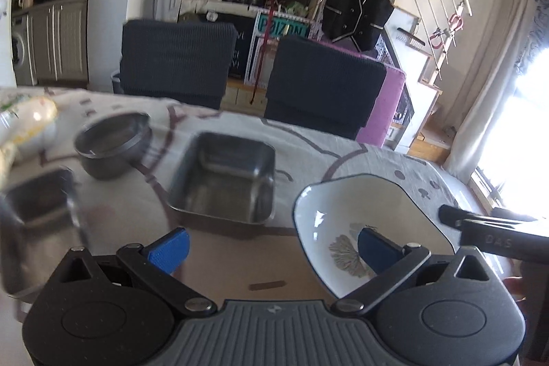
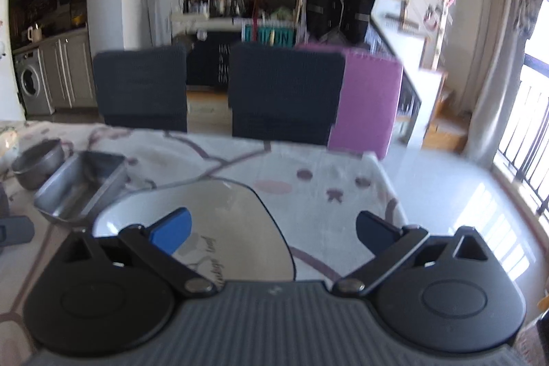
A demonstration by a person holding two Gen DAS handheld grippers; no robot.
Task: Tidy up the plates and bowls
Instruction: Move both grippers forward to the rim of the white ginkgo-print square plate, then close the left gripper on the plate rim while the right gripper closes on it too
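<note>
White bowl point(image 1: 374, 222) as landmark: sits on the patterned tablecloth point(image 1: 343, 160), near table's right end. Left gripper point(image 1: 271, 247) spread wide, empty, its right finger over the bowl's near-left rim. Right gripper point(image 2: 272, 230) likewise agape, bowl point(image 2: 219, 215) low-left of it. Judged: both about equally near. Square steel tray point(image 1: 223, 177) just left of bowl; round steel bowl point(image 1: 113, 148) further left.

Both your wrist cameras sit low over the bench, facing the two dark chairs and the kitchen.

Your left view looks past its tongs point(image 1: 272, 247) close at the square steel tray point(image 1: 223, 177); your right view sits further right, over the white dish point(image 2: 206, 222). Both share the dish point(image 1: 370, 218), tray point(image 2: 80, 186), round steel bowl point(image 1: 113, 148) and chairs point(image 2: 284, 91).
</note>
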